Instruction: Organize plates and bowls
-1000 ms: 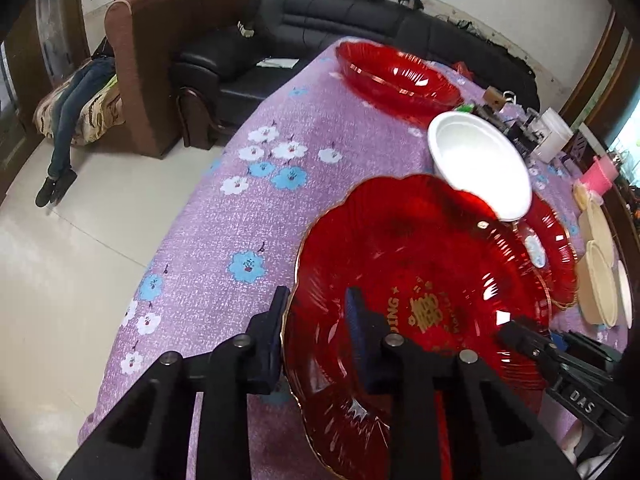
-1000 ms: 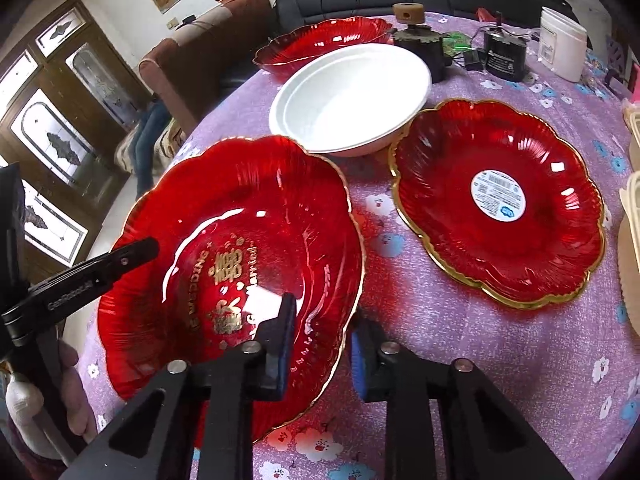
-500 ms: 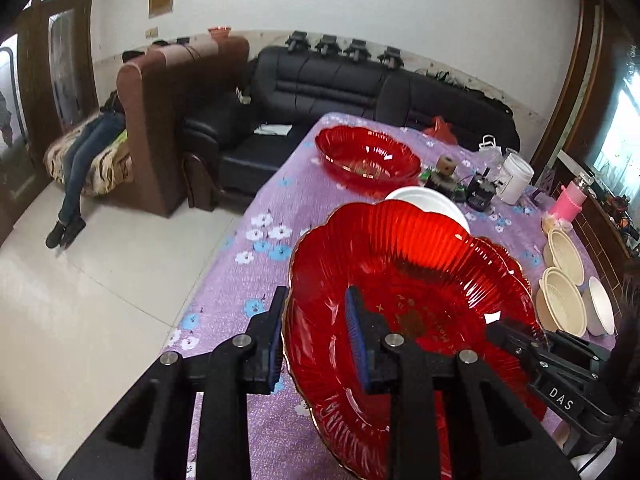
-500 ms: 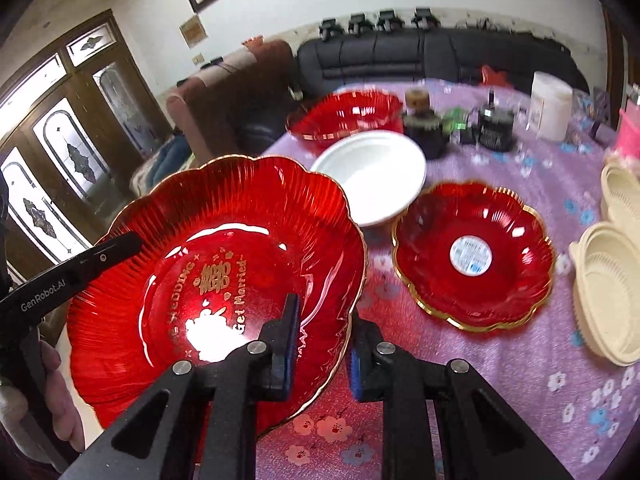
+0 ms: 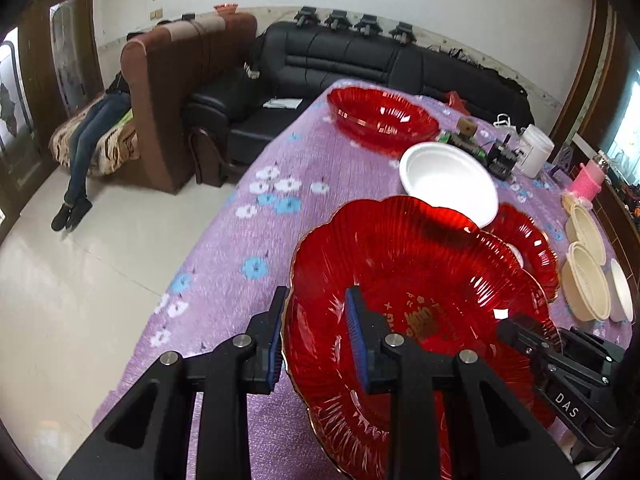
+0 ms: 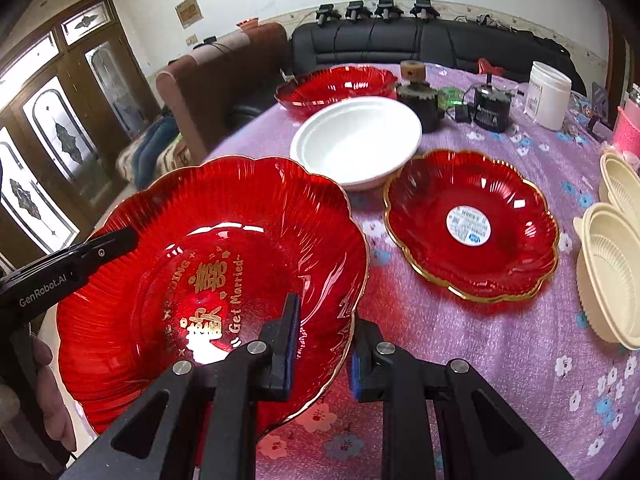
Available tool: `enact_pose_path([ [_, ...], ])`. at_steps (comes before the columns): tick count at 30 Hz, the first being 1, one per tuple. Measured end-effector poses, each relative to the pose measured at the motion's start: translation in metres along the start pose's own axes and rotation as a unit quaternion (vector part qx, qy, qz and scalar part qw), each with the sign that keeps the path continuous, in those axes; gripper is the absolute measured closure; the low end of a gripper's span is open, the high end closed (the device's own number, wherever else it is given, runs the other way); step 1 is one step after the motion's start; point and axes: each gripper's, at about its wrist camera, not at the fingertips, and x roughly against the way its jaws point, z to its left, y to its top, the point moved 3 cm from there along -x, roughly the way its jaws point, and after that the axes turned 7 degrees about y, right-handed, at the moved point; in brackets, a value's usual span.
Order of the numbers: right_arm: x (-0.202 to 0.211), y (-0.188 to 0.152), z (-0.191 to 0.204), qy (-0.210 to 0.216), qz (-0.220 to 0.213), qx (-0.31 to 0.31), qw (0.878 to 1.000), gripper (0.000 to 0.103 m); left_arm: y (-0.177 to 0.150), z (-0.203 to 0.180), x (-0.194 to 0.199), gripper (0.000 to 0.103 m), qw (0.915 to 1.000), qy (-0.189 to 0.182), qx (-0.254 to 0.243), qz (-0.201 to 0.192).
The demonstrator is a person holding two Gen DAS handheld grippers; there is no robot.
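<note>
A large red scalloped plate with a gold rim and gold lettering hangs tilted above the purple tablecloth, held from two sides. My left gripper is shut on its left rim, one pad inside the plate and one outside. My right gripper is shut on the opposite rim in the same way. In the left wrist view the same plate hides part of a second red plate. That second plate lies flat and bears a round white sticker. A white bowl sits behind it.
A deeper red bowl stands at the table's far end. Cream bowls line the right edge, near a white jar, small black devices and a pink cup. Sofas and a reclining person's legs lie beyond.
Both grippers have risen with the lettered red plate, which has come up off the cloth. More of the room and table shows in both views.
</note>
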Motion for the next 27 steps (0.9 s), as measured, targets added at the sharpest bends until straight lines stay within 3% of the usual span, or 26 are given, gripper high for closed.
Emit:
enact_pose_path([
  [8,-0.017,-0.009,-0.001,-0.013,0.012,0.004,1.0,0.081,-0.015,0.004,-0.033,0.076,0.9993,0.009,0.01,0.034],
  [17,-0.023,-0.016,0.002,-0.027,0.012,0.018,0.999,0.081,-0.024,-0.001,-0.041,0.074,0.9987,0.026,0.003,0.043],
  [20,-0.02,-0.016,0.001,-0.025,0.007,0.013,1.0,0.081,-0.024,-0.002,-0.039,0.061,0.9986,0.018,0.004,0.051],
  [22,-0.017,-0.016,0.0,-0.016,0.003,0.007,1.0,0.079,-0.025,0.0,-0.034,0.044,0.9985,0.017,0.009,0.051],
  [27,0.003,-0.014,0.001,0.0,-0.029,0.007,1.0,0.055,-0.025,0.006,-0.017,0.036,0.9987,0.02,0.016,0.044],
])
